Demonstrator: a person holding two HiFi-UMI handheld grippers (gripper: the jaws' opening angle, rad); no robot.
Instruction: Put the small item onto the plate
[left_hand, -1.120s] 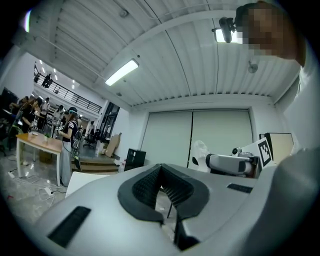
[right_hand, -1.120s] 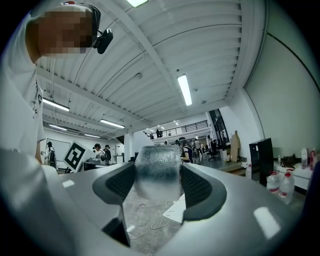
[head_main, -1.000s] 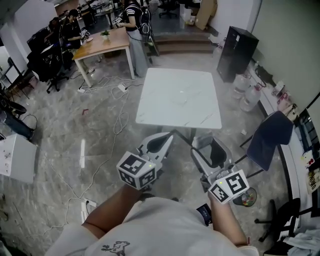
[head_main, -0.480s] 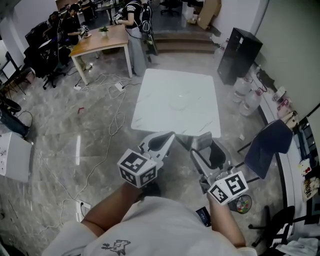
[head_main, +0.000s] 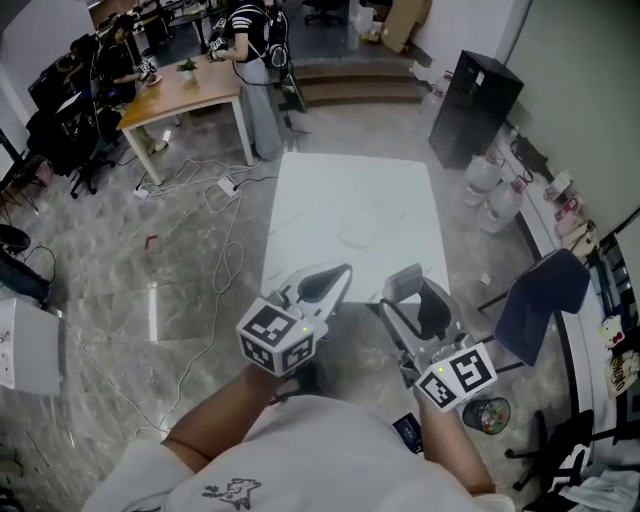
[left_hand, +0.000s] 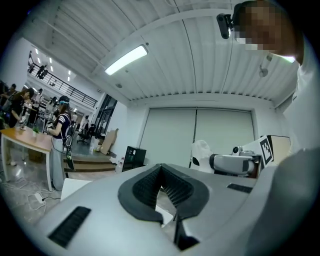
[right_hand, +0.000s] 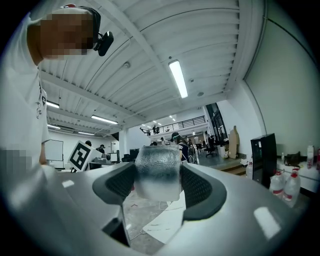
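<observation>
A white square table (head_main: 312, 215) stands ahead of me on the marble floor, and a faint clear plate (head_main: 357, 234) lies near its middle. My left gripper (head_main: 334, 277) is held low in front of my body, short of the table's near edge; its jaws are shut with nothing between them, as the left gripper view (left_hand: 161, 172) also shows. My right gripper (head_main: 420, 292) is beside it, shut on a small translucent cylinder (right_hand: 157, 172) that fills the gap between its pads. Both gripper views point up at the ceiling, so the plate is hidden there.
A black cabinet (head_main: 473, 95) and several water bottles (head_main: 488, 195) stand right of the table. A dark blue chair (head_main: 540, 288) is close at the right. Cables (head_main: 228, 235) trail on the floor at the left. People stand at a wooden desk (head_main: 180, 90) far left.
The table has come nearer and lower in the head view as I walk toward it. Both grippers keep the same pose and the right one still holds the cylinder.
</observation>
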